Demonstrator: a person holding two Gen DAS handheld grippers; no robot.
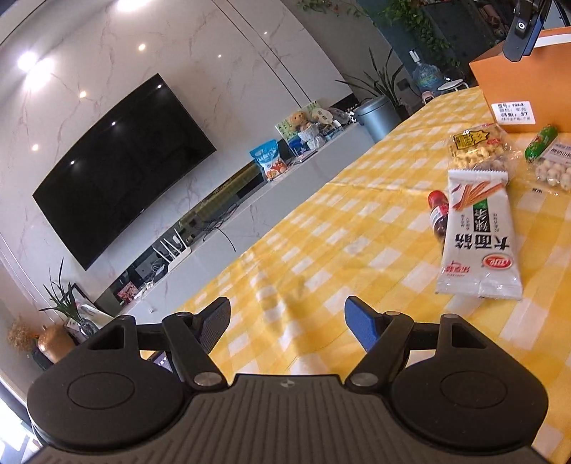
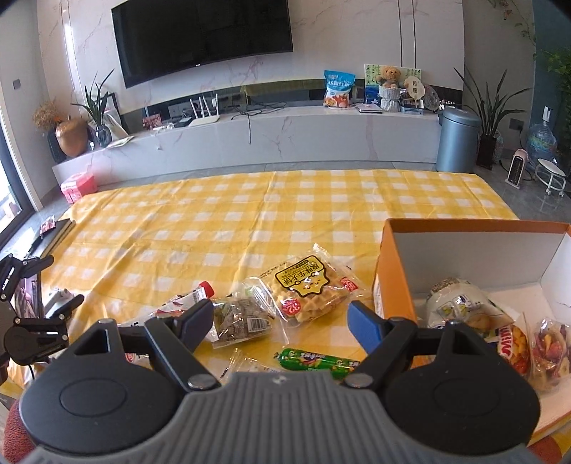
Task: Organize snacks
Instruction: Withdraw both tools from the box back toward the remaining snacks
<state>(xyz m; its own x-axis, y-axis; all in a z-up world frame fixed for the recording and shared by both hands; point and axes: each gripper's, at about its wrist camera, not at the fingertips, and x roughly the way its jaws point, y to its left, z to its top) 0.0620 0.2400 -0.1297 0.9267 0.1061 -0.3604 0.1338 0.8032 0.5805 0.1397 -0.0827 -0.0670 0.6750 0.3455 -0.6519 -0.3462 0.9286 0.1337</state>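
An orange box (image 2: 392, 264), open on top, stands on the yellow checked tablecloth (image 2: 249, 214) at the right and holds several snack packets (image 2: 460, 307). Left of it lie a waffle packet (image 2: 307, 289), a brown snack bag (image 2: 242, 314), a green sausage (image 2: 314, 362) and a white packet (image 2: 171, 307). My right gripper (image 2: 280, 319) is open and empty above these. My left gripper (image 1: 287, 317) is open and empty over bare cloth, left of the white packet (image 1: 478, 239), a red sausage (image 1: 437, 214) and the box (image 1: 521, 92).
A TV console (image 2: 285, 132) with a TV (image 2: 203, 32) above it stands beyond the table's far edge. A grey bin (image 2: 456, 139) and plants stand at the right. The left gripper (image 2: 32, 321) shows at the left edge of the right wrist view.
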